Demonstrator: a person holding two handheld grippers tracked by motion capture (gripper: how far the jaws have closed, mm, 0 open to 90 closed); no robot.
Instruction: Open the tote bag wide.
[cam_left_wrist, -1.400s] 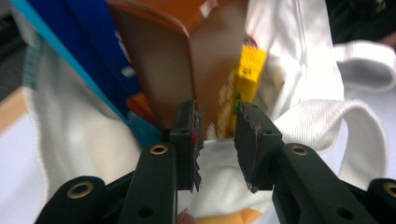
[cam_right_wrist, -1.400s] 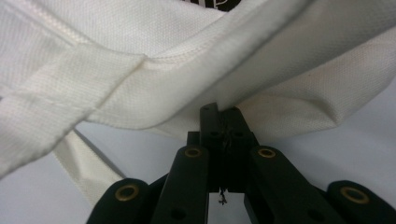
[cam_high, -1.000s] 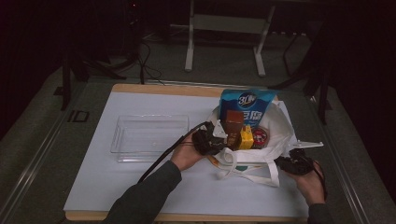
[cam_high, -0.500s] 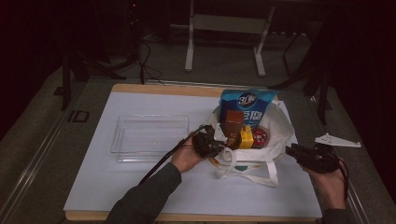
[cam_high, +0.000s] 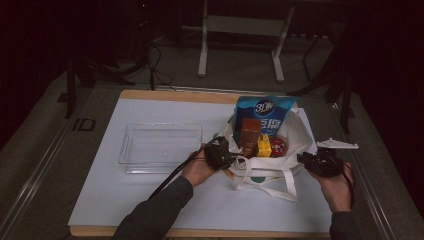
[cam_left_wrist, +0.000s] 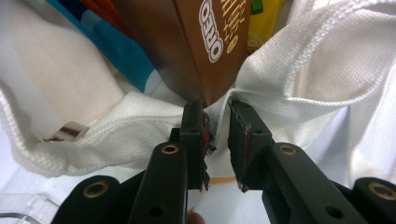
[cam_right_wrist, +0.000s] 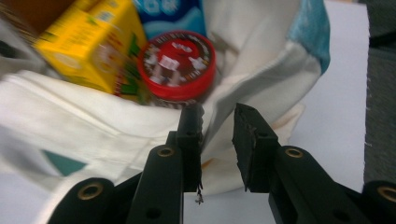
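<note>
A white cloth bag (cam_high: 280, 172) lies open on the mat, holding a blue packet (cam_high: 265, 110), a brown Oreo box (cam_high: 248, 132), a yellow box (cam_high: 263, 146) and a red round tin (cam_high: 277, 146). At the bag's left rim, my left gripper (cam_high: 229, 152) is shut on a fold of that rim (cam_left_wrist: 217, 119), right under the Oreo box (cam_left_wrist: 205, 42). My right gripper (cam_high: 303, 159) is at the bag's right rim. Its jaws have just been closing; they still stand apart, with rim fabric (cam_right_wrist: 218, 121) between them. Beyond are the tin (cam_right_wrist: 180, 65) and the yellow box (cam_right_wrist: 88, 46).
A clear plastic tray (cam_high: 125, 150) stands empty on the white mat (cam_high: 150, 200), left of the bag. The mat covers a wooden board whose edges fall off to a grey floor. A metal stand (cam_high: 240, 25) rises behind the table.
My right hand swung out to the right, then came back a little to the left and rose, staying at the bag's right rim. The left hand and the bag's contents kept still.
</note>
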